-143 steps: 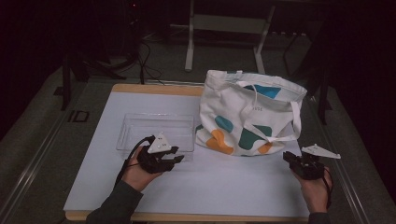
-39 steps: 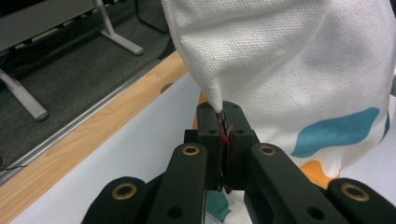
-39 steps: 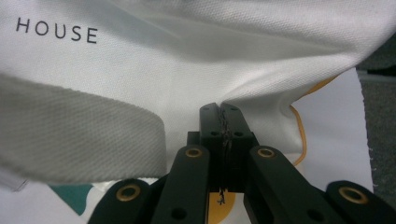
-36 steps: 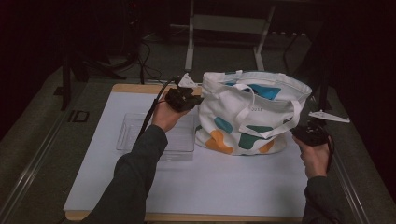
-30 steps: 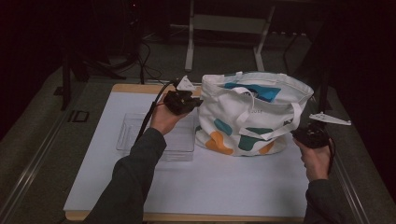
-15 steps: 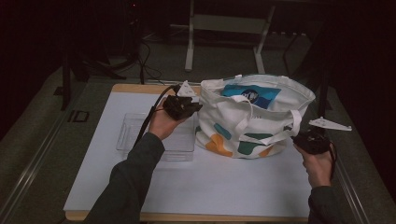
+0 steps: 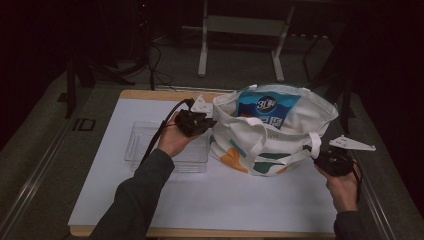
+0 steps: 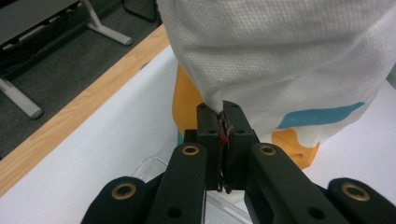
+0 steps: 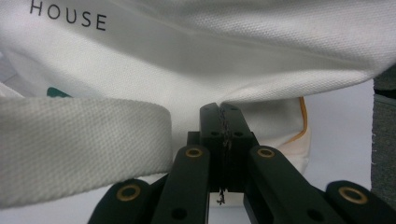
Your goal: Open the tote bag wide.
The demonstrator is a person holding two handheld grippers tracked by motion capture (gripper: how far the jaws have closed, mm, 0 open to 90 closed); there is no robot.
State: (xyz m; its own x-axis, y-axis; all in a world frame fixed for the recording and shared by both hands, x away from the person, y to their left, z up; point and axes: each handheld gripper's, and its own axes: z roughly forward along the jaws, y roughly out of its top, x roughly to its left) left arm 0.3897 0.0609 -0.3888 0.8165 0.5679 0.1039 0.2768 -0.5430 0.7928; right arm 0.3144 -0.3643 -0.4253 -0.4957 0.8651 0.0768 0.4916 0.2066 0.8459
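Observation:
A white tote bag (image 7: 260, 137) with teal and orange patches stands on the white table top (image 7: 210, 200). Its mouth is stretched wide, and a blue packet (image 7: 267, 106) stands inside. My left gripper (image 7: 209, 121) is shut on the bag's left rim; in the left gripper view the jaws (image 8: 223, 112) pinch a fold of the white cloth (image 8: 289, 56). At the bag's right lower side my right gripper (image 7: 320, 159) is shut on the cloth. In the right gripper view the jaws (image 9: 220, 112) clamp the fabric (image 9: 233, 60), beside a carrying strap (image 9: 79, 140).
A clear plastic tray (image 7: 145, 145) lies on the table left of the bag, under my left forearm. The table's wooden edge (image 7: 150, 94) runs along the back. Table legs and cables stand on the dark floor beyond.
My left gripper went from in front of the tray up to the bag's left rim. Both grippers drew the bag's mouth open and upright, and the blue packet inside came into sight.

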